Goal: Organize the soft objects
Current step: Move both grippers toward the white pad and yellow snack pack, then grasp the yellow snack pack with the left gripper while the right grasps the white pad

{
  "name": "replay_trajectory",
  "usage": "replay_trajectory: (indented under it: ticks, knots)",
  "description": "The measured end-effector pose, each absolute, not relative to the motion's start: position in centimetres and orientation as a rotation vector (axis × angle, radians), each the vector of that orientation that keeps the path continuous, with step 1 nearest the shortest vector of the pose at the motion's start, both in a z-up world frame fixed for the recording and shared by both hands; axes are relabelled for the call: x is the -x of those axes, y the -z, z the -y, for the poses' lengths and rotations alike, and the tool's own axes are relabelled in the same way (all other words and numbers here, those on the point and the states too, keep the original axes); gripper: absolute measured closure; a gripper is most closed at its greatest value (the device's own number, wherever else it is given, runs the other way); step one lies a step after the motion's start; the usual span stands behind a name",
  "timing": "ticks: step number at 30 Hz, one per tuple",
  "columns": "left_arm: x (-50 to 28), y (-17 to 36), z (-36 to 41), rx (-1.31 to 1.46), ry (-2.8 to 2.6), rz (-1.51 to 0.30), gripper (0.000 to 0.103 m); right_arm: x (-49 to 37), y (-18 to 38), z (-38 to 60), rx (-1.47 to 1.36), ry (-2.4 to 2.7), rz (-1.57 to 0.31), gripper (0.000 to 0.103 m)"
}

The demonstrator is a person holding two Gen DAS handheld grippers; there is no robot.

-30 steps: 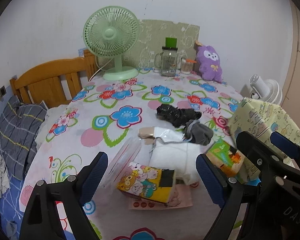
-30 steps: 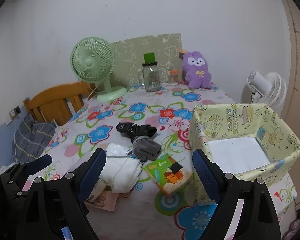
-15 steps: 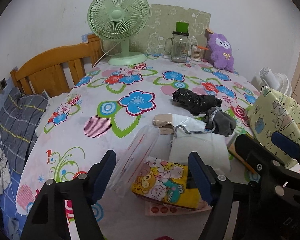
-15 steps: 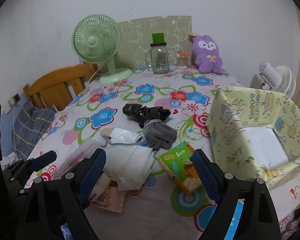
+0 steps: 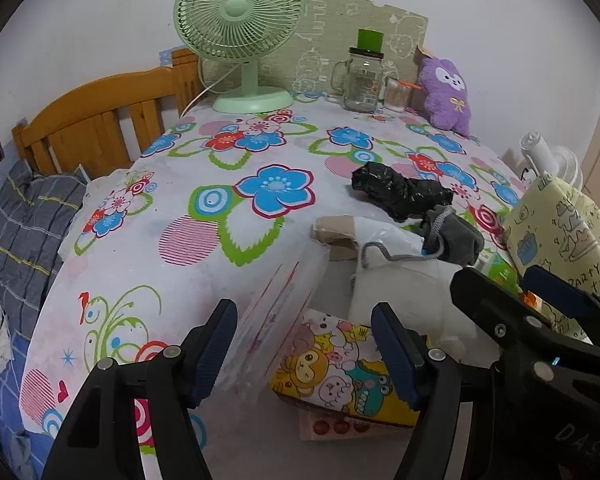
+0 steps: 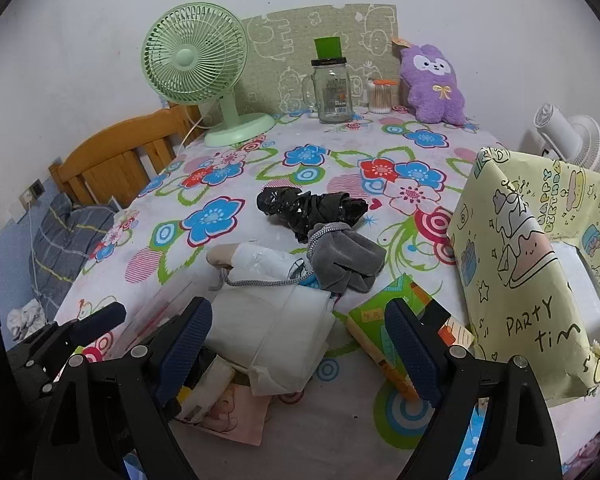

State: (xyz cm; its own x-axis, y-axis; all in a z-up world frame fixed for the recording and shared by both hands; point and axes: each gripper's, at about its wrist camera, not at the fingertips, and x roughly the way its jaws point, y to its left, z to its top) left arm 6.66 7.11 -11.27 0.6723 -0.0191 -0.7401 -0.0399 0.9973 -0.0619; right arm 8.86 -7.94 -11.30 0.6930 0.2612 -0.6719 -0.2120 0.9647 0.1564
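The left tool (image 5: pixel 304 350), its jaws just narrowed but gripping nothing, straddles the cartoon-print tissue pack (image 5: pixel 340 372) at the worktop's (image 5: pixel 204 264) near edge; probably light and squashy, best pinched across its middle.

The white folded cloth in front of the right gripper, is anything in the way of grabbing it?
Partly. A grey drawstring pouch rests on the white folded cloth's far edge, its cord trailing across the top. The near side is bare, and nothing stands between it and the open right gripper.
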Motion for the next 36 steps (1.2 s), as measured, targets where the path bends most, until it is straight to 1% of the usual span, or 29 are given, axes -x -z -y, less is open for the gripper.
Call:
replay_trajectory:
  ticks: [18,25,36]
  knots:
    - [-3.6,10.5,-5.0,0.07,0.036,-0.822,0.031,-6.0,10.9,9.3,-0.078,-0.273,-0.752,0.013]
    - [-4.1,11.8,-4.7,0.079,0.038,-0.864,0.031,-5.8,11.5,9.2,-0.064,-0.277,-0.772,0.013]
    - [-5.4,12.4,-5.1,0.078,0.055,-0.859,0.029,-7.9,12.9,8.4,-0.08,-0.281,-0.834,0.013]
